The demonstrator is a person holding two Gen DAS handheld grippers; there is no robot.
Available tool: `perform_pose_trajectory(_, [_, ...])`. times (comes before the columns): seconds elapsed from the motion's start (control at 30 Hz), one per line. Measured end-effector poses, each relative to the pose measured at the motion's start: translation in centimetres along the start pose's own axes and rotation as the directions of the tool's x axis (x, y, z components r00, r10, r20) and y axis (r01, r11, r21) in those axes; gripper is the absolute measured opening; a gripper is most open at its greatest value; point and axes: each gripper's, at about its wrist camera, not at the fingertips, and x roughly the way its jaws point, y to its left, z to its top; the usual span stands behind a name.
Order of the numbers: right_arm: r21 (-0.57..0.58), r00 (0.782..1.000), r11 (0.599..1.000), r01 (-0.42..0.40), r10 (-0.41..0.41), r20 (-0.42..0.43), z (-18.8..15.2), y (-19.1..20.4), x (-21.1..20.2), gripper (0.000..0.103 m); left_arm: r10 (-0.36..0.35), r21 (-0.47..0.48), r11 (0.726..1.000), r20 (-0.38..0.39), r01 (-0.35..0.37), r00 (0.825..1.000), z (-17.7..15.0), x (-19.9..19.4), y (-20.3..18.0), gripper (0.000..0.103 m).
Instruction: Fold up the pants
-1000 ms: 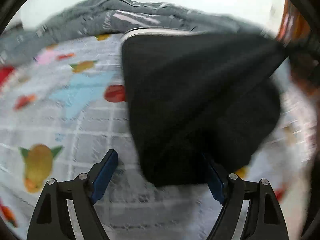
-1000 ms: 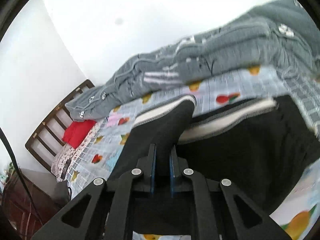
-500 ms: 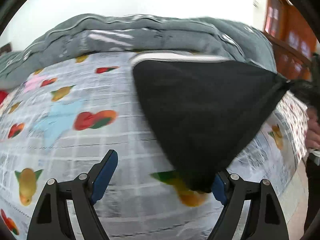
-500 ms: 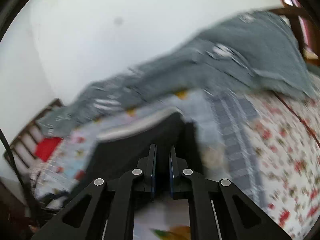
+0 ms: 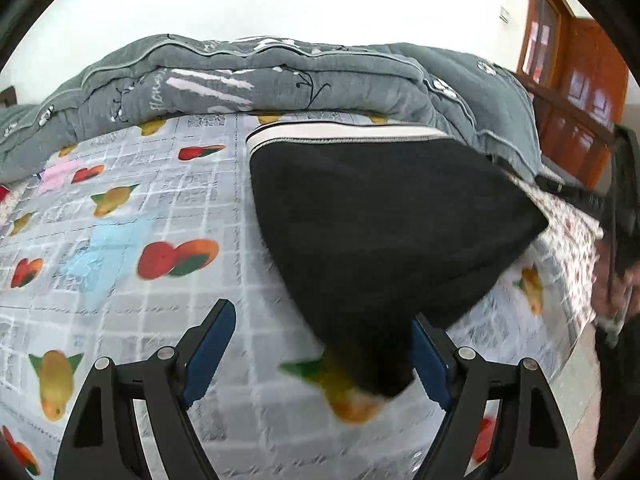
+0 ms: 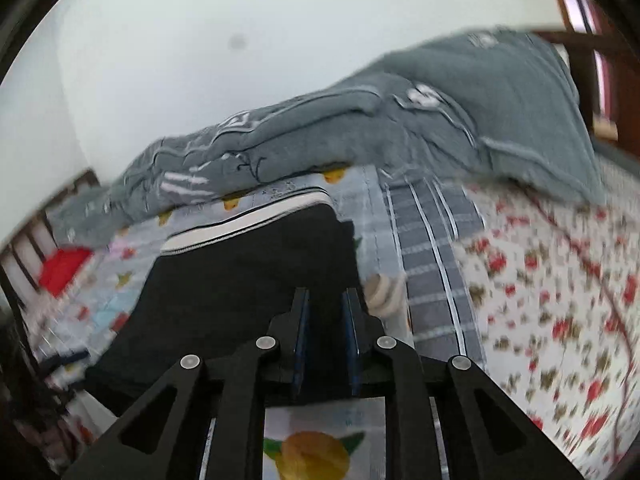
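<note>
While the left gripper (image 5: 320, 344) hangs over the bed with its blue-padded fingers (image 5: 208, 348) spread wide, nothing is clamped between them; the near tip of the black pants (image 5: 376, 232) droops just inside the right-hand pad, and through the blur it is hard to say whether cloth and pad touch. On the other side, the right gripper (image 6: 326, 316) has just been opening its fingers (image 6: 301, 332) to a narrow gap, and the black fabric lies between and beneath them, apparently no longer pinched. Those pants (image 6: 248, 280) lie on the fruit-printed sheet (image 5: 120, 240), spread flat, with the white, black-striped waistband (image 5: 344, 134) at their far end. To the right of the sheet is a grey striped cloth (image 6: 432, 264) and then a floral cover (image 6: 560, 300). Beyond the waistband a bulky grey quilt (image 5: 280, 80) is heaped along the white wall (image 5: 280, 0), and dark wooden furniture (image 5: 580, 80) stands at the far right.
</note>
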Motion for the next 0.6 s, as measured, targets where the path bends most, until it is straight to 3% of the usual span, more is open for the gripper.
perform_pose_trajectory(0.1, [-0.096, 0.999, 0.995, 0.015, -0.018, -0.035, -0.9, 1.8, 1.7, 0.017, -0.127, -0.057, 0.990, 0.013, 0.127, 0.992, 0.0, -0.5, 0.3, 0.080])
perform_pose_trajectory(0.17, [-0.095, 0.996, 0.995, 0.017, -0.025, -0.088, -2.0, 1.6, 3.1, 0.017, -0.160, -0.037, 0.986, 0.036, 0.161, 0.986, -0.4, -1.4, 0.1, 0.080])
perform_pose_trajectory(0.27, [-0.099, 0.997, 0.995, 0.022, -0.029, -0.076, -3.2, 1.3, 3.3, 0.017, -0.200, -0.014, 0.979, 0.084, 0.202, 0.976, -0.6, -2.8, 0.0, 0.082])
perform_pose_trajectory(0.33, [-0.086, 0.997, 0.996, 0.013, -0.020, -0.081, -3.4, 1.1, 3.2, 0.017, -0.140, -0.004, 0.990, 0.091, 0.141, 0.986, 0.1, -2.6, -0.4, 0.082])
perform_pose_trajectory(0.4, [-0.077, 0.996, 0.997, 0.008, -0.014, -0.084, -3.5, 0.9, 3.1, 0.017, -0.037, -0.009, 0.999, 0.045, 0.038, 0.998, 1.0, -0.8, -0.7, 0.080])
perform_pose_trajectory(0.47, [-0.080, 0.994, 0.997, 0.006, -0.014, -0.104, -3.7, 0.9, 3.2, 0.017, -0.038, -0.040, 0.998, -0.007, 0.037, 0.999, 1.1, 1.0, -0.3, 0.080])
perform_pose_trajectory(0.53, [-0.083, 0.993, 0.997, 0.006, -0.016, -0.120, -4.0, 0.9, 3.2, 0.017, 0.003, -0.051, 0.999, -0.102, -0.008, 0.995, 0.2, 3.3, -0.1, 0.082])
perform_pose_trajectory(0.6, [-0.083, 0.991, 0.997, 0.001, -0.012, -0.133, -4.3, 0.7, 3.2, 0.017, -0.021, -0.072, 0.997, -0.142, 0.010, 0.990, -1.0, 4.3, 0.1, 0.082])
